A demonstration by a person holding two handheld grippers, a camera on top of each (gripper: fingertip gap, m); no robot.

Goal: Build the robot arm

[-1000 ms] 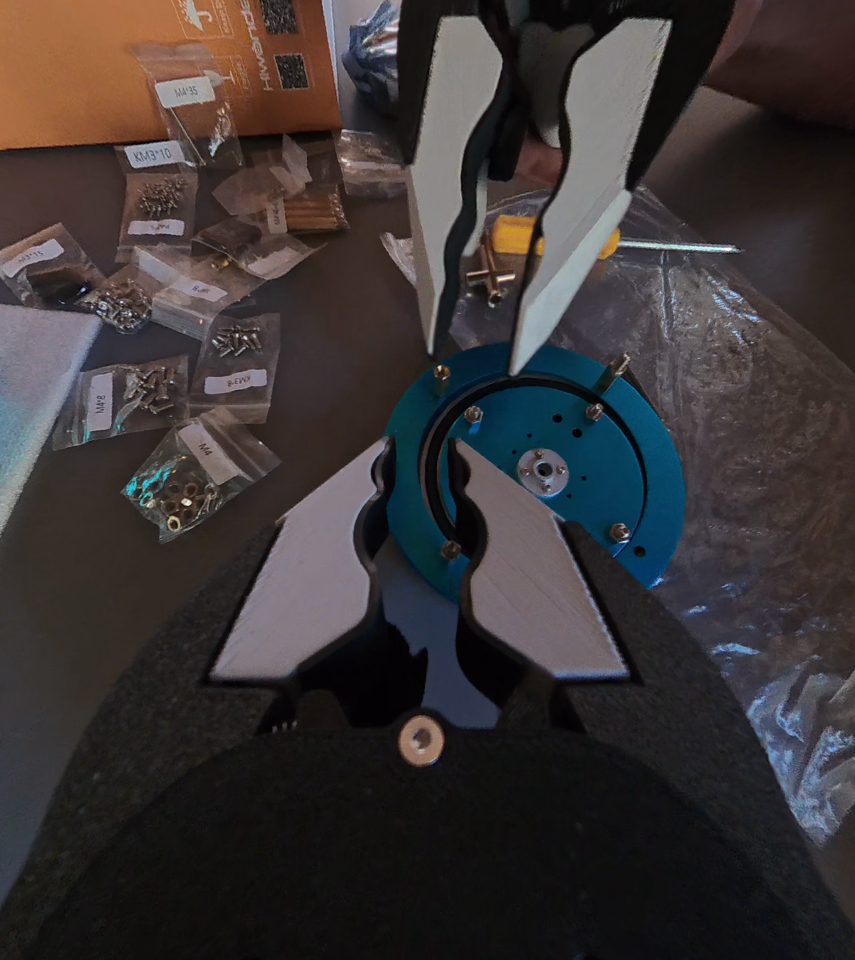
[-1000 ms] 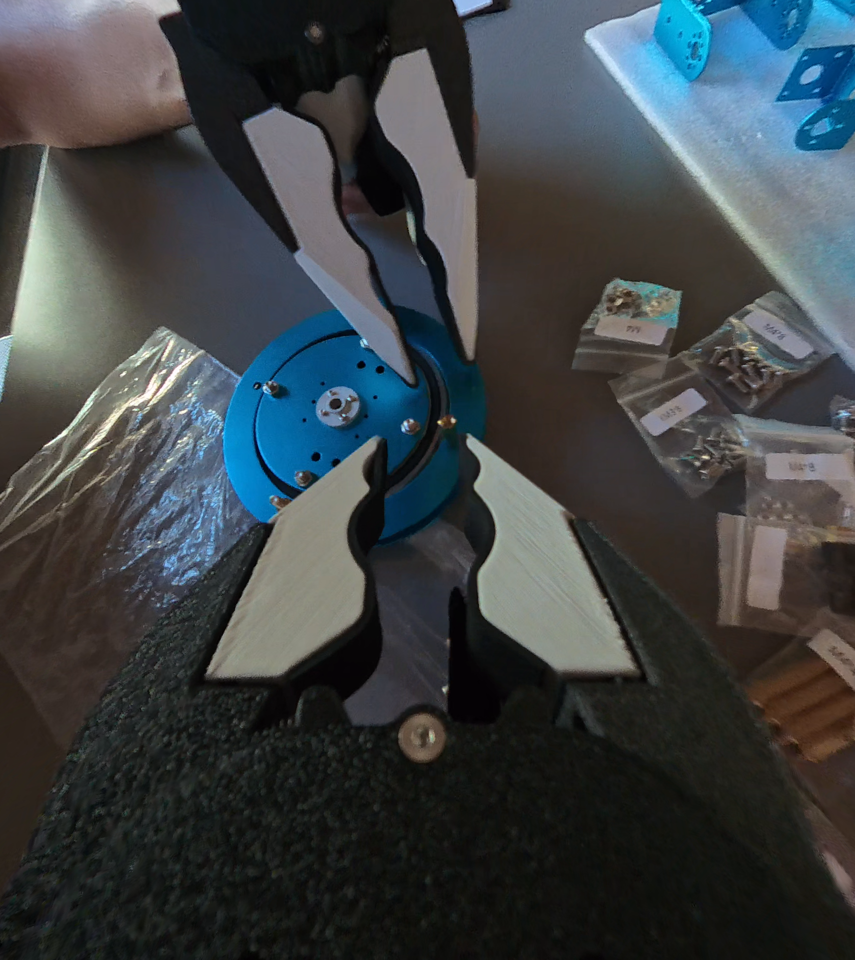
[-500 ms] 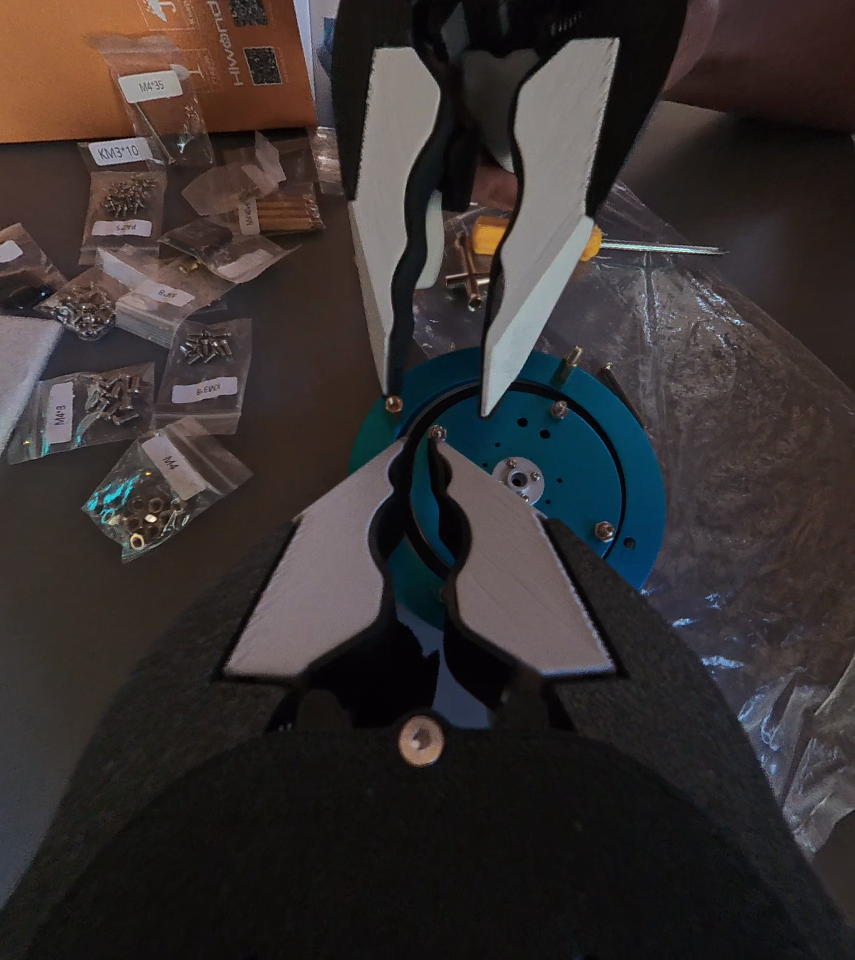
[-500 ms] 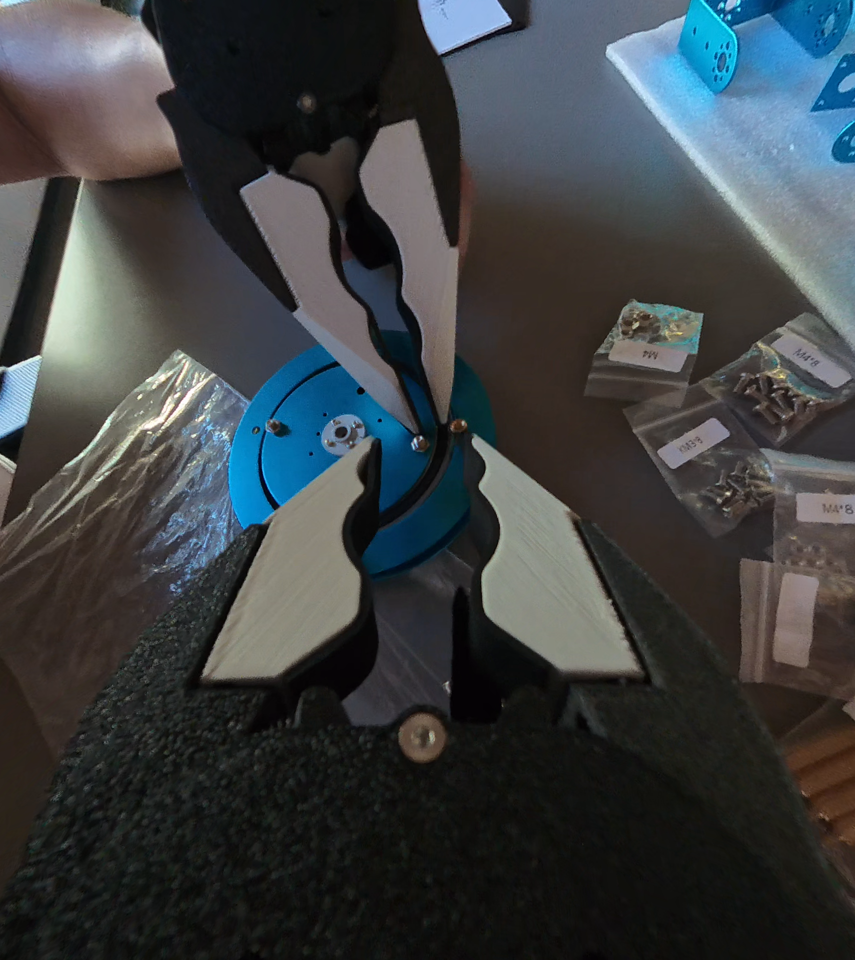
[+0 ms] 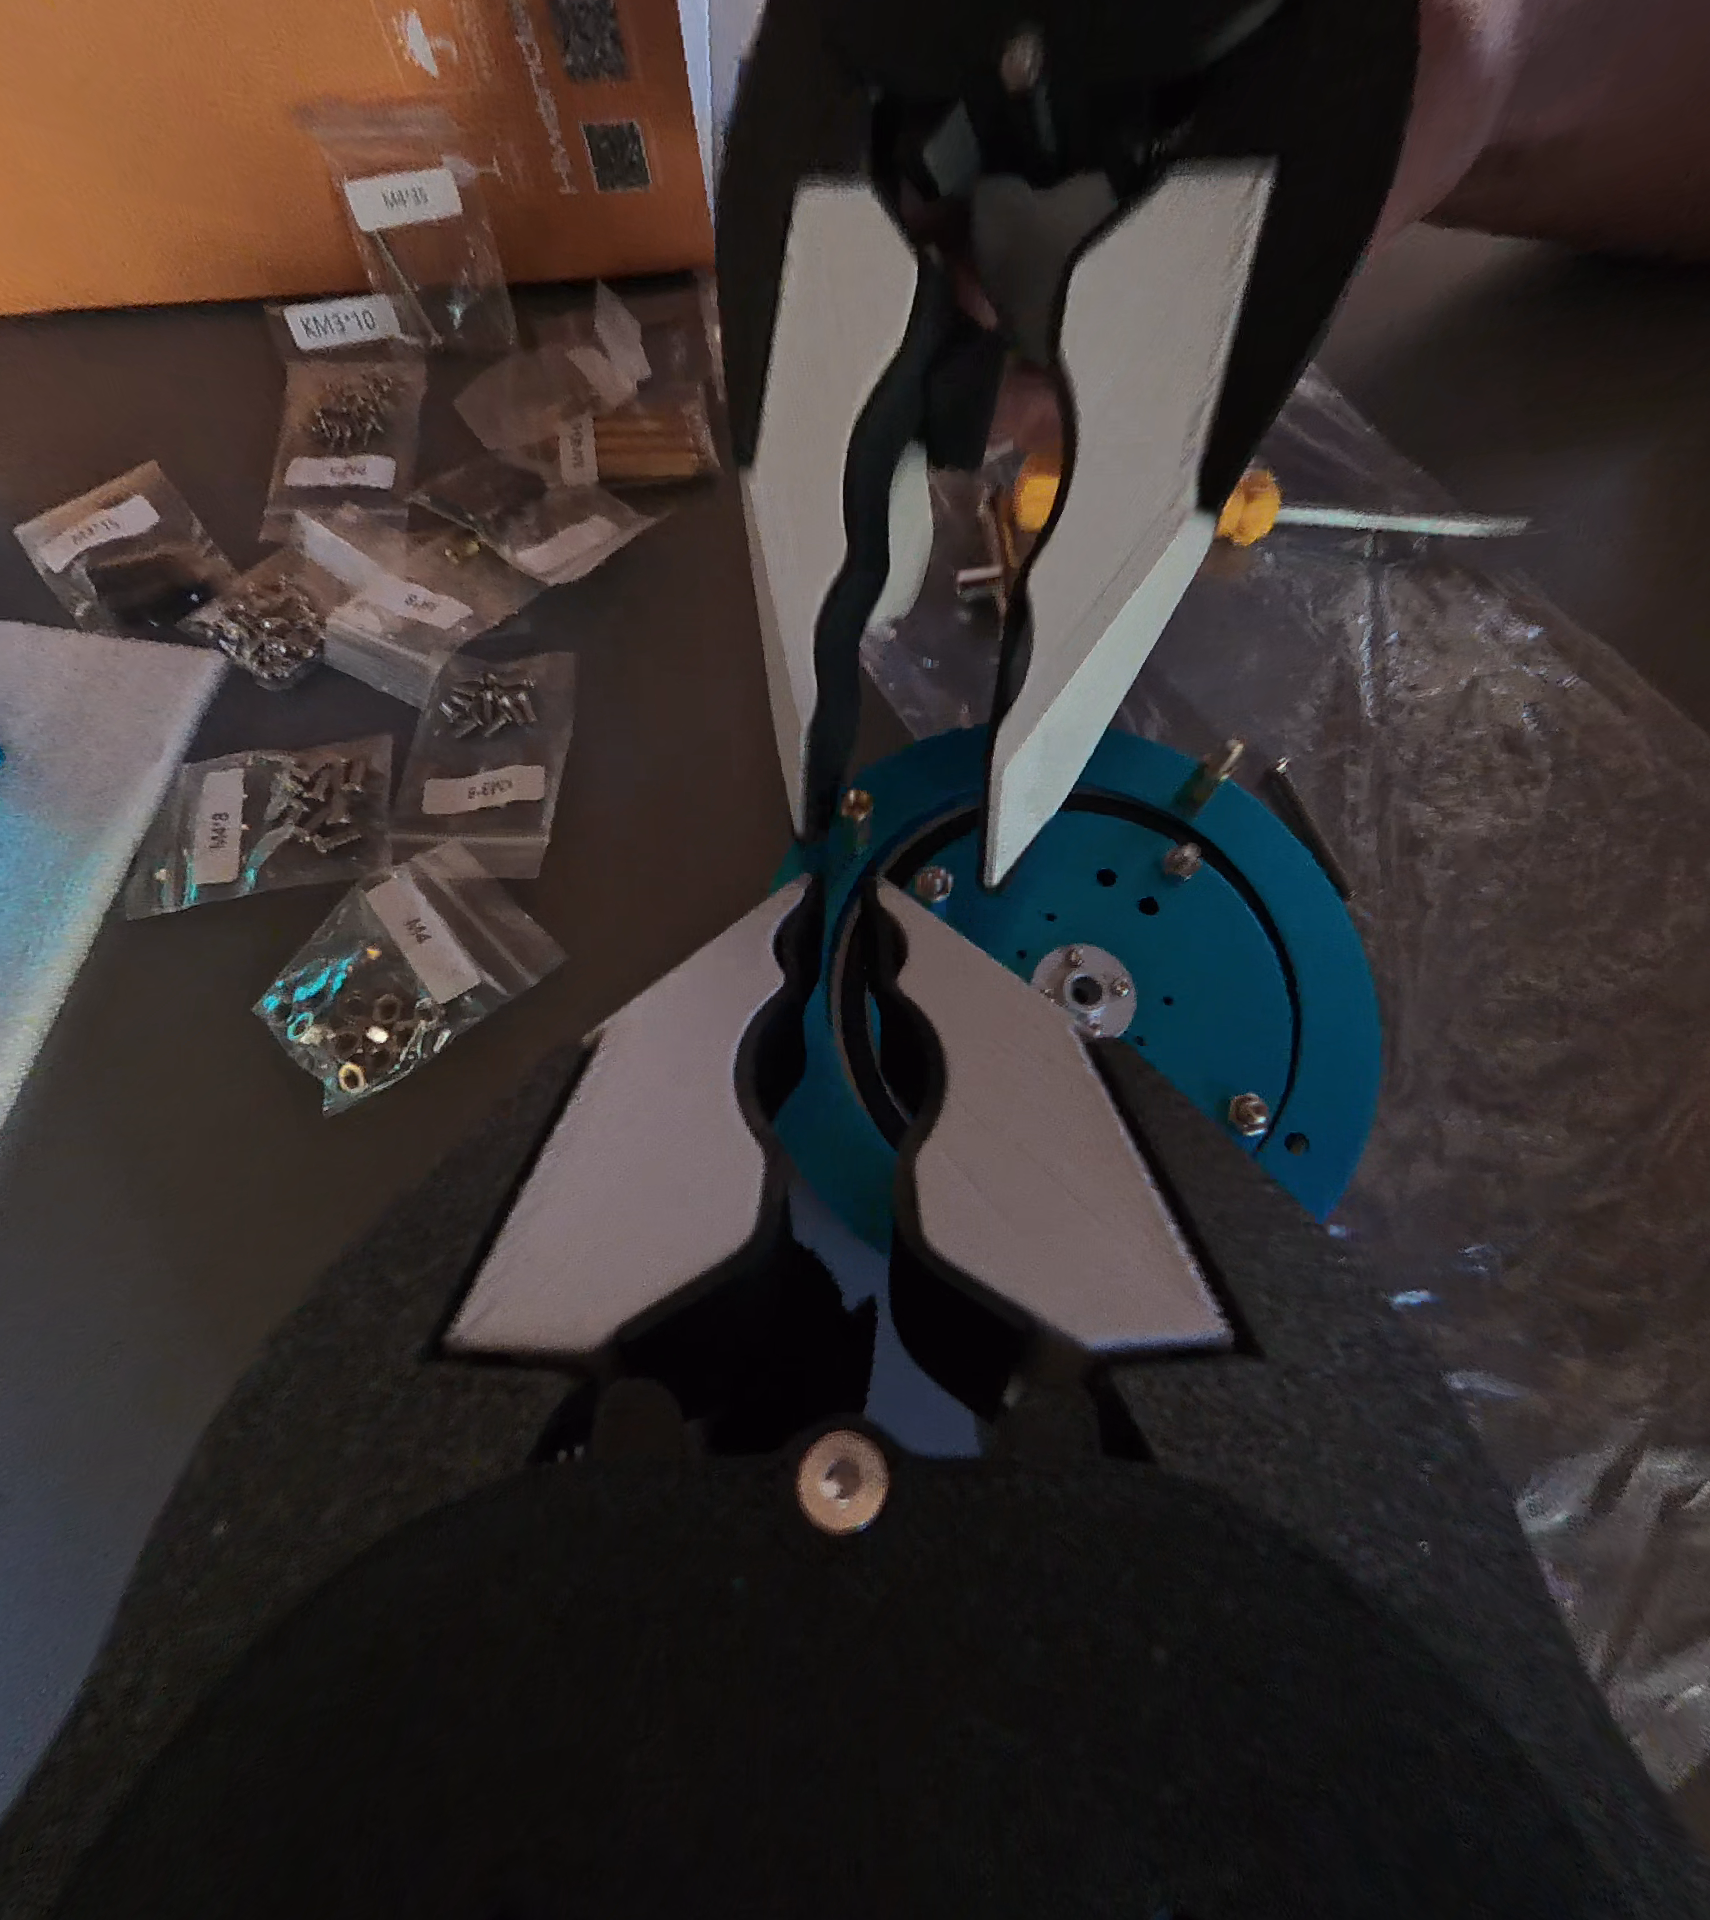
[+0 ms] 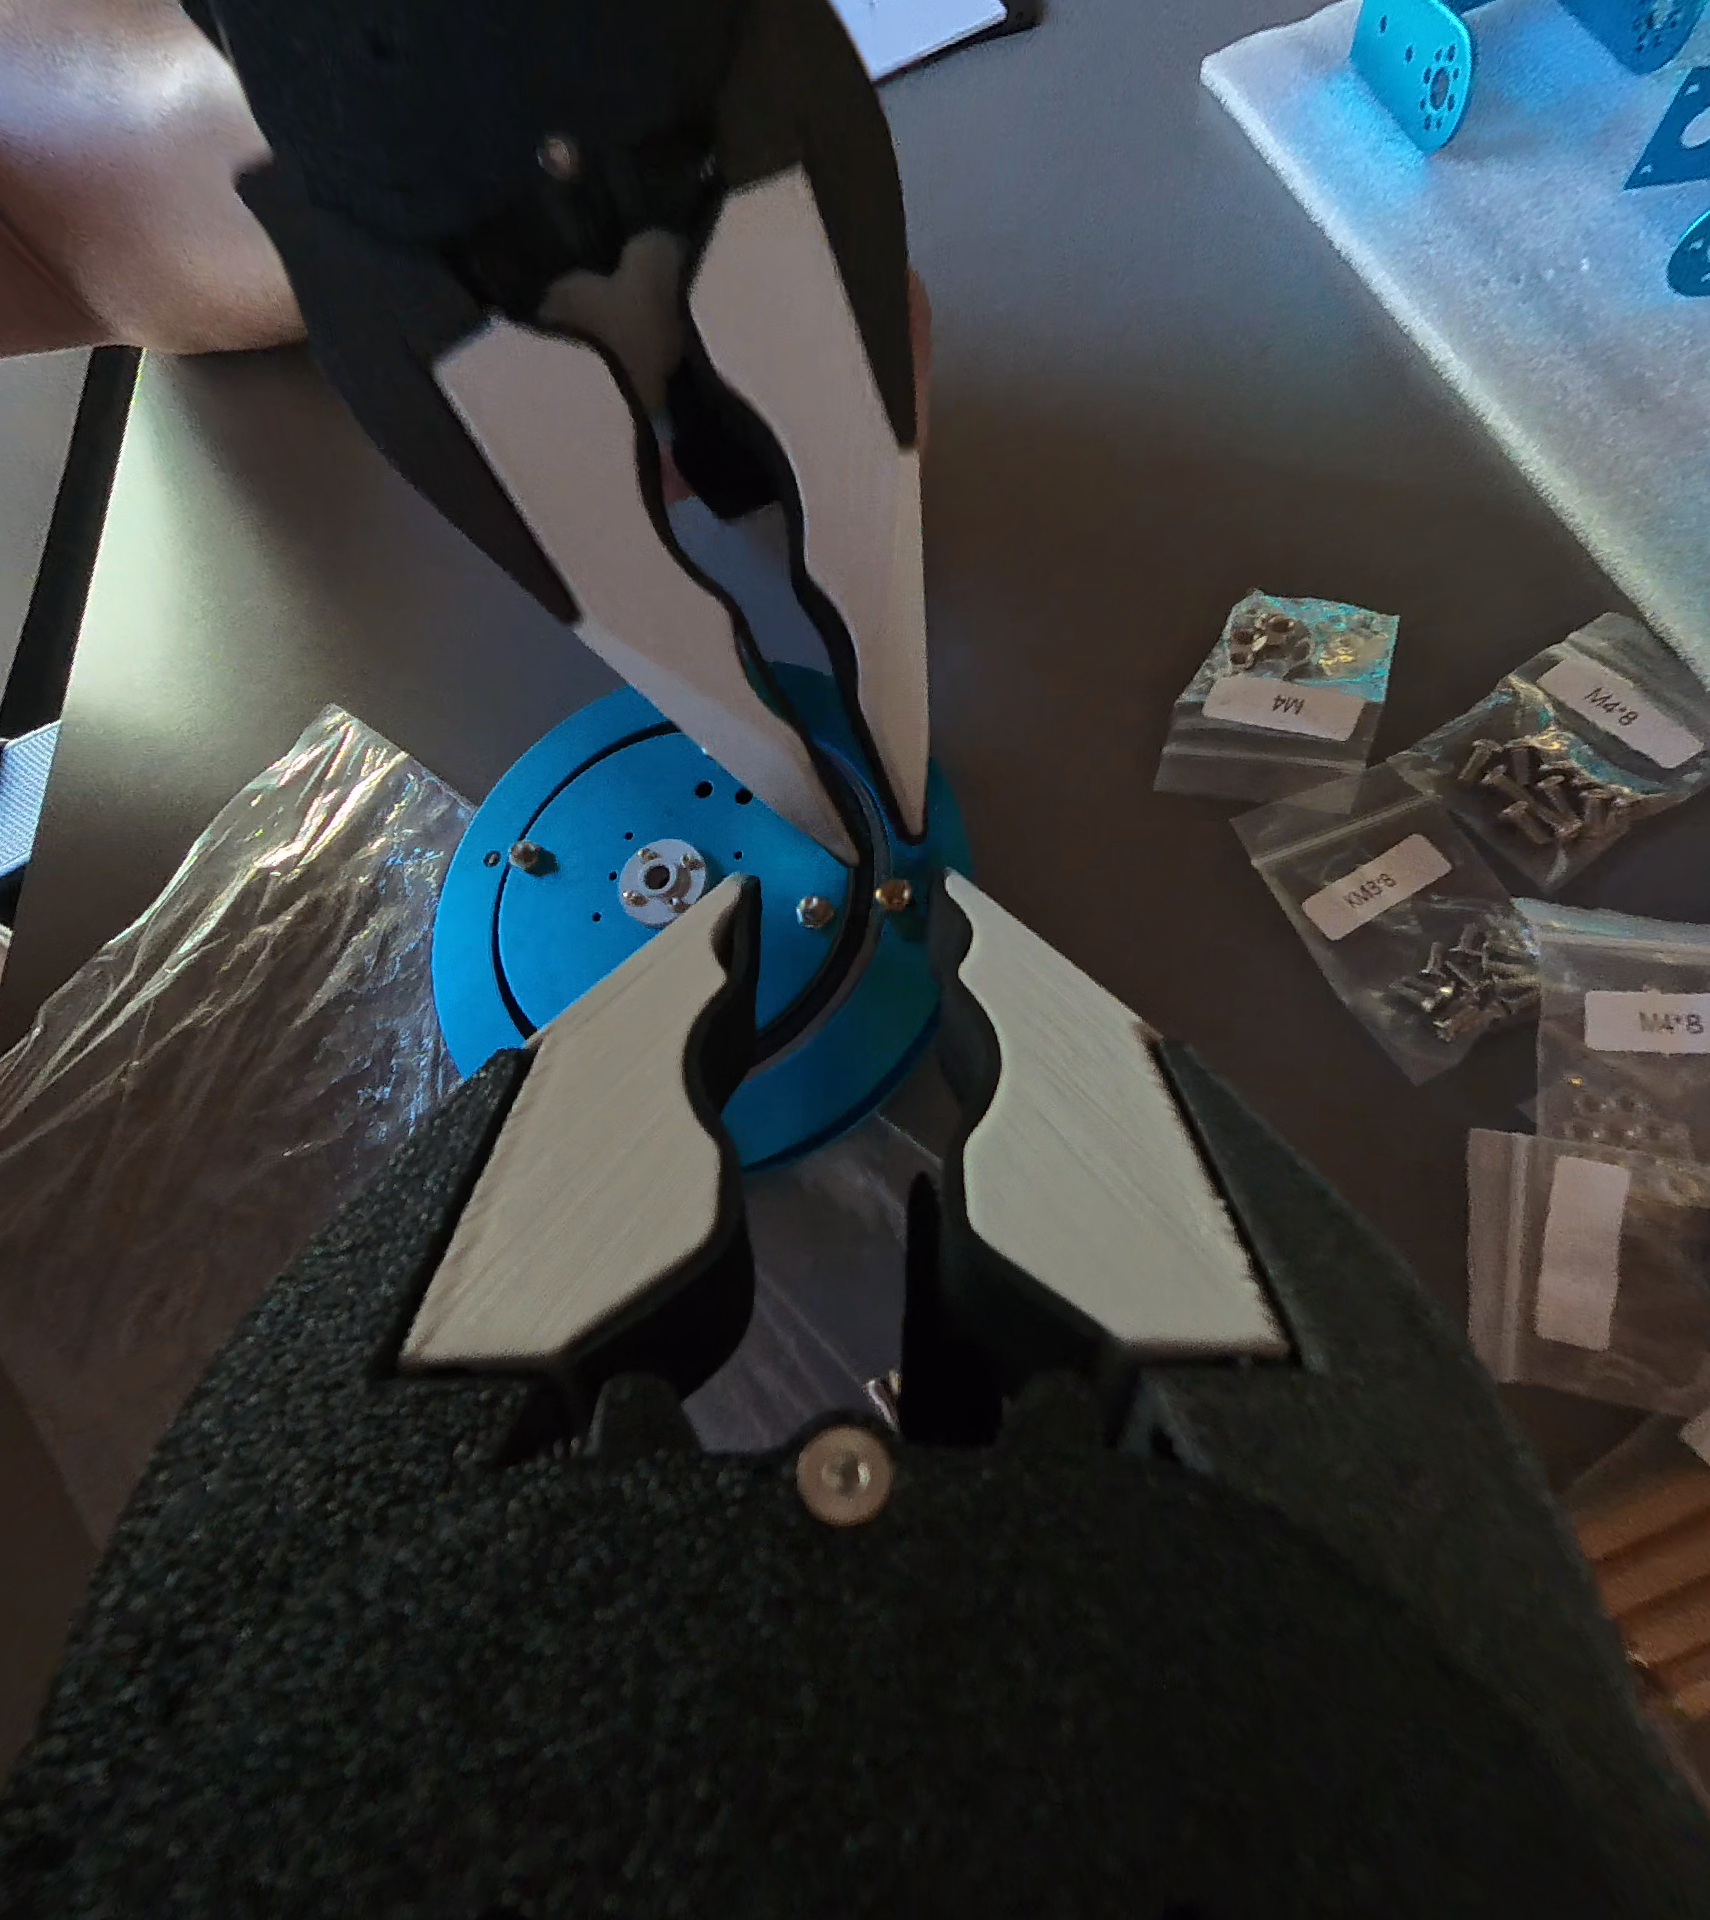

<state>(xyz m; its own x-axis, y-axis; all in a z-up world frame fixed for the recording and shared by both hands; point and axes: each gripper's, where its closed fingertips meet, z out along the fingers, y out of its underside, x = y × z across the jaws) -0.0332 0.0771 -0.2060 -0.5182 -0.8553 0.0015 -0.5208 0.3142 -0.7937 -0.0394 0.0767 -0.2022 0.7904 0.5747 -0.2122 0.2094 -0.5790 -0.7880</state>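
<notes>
Fingers [image 5: 996, 1122] pinching flat blue disc [image 5: 1204, 997] rim, standoffs up

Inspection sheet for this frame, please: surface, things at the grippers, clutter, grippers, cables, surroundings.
Surface: dark table, partly covered by a clear plastic sheet.
Things at the grippers: blue disc with brass posts and screws, lying partly on the sheet.
Clutter: small bags of screws, orange box, yellow-handled screwdriver, white foam sheet bearing blue brackets.
Grippers: left gripper nearly closed at the disc's outer ring beside a brass post, grip unclear; right gripper open, tips over the disc from the opposite side.
Cables: nothing seen.
Surroundings: a person's forearm behind the left gripper.
</notes>
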